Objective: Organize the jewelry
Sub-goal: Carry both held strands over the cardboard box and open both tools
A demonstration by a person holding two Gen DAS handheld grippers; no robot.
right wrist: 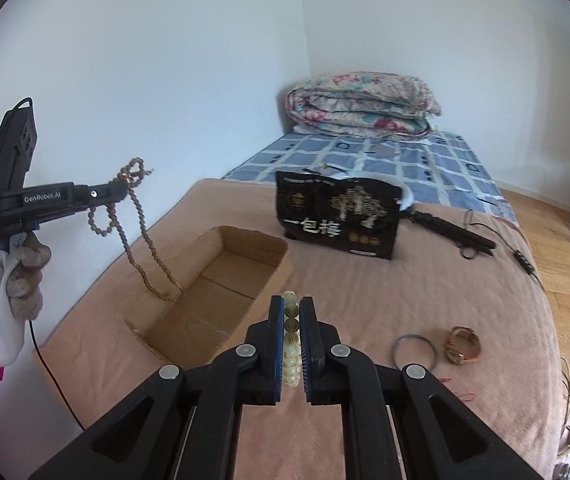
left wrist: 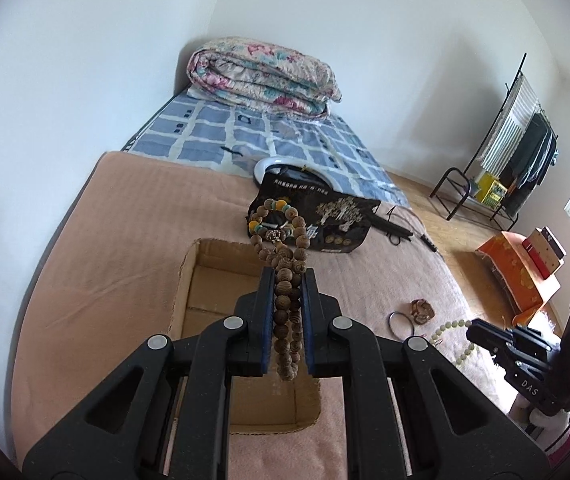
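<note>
My left gripper (left wrist: 288, 276) is shut on a long brown wooden bead string (left wrist: 285, 280), held above the open cardboard box (left wrist: 189, 276). In the right wrist view that left gripper (right wrist: 125, 190) is high at the left, and the wooden bead string (right wrist: 141, 240) hangs from it with its lower loop down in the cardboard box (right wrist: 245, 258). My right gripper (right wrist: 291, 304) is shut on a pale green bead bracelet (right wrist: 291, 332), just right of the box. From the left wrist view the right gripper (left wrist: 471, 326) shows at the right with the pale beads (left wrist: 451, 326) hanging from it.
A thin dark bangle (right wrist: 415, 350) and a brown watch-like band (right wrist: 463, 344) lie on the pink blanket (right wrist: 365, 288) at the right. A black printed bag (right wrist: 339, 216) stands behind the box, with black rods and a cable (right wrist: 457, 238) beside it. A folded quilt (right wrist: 361, 110) sits at the far end.
</note>
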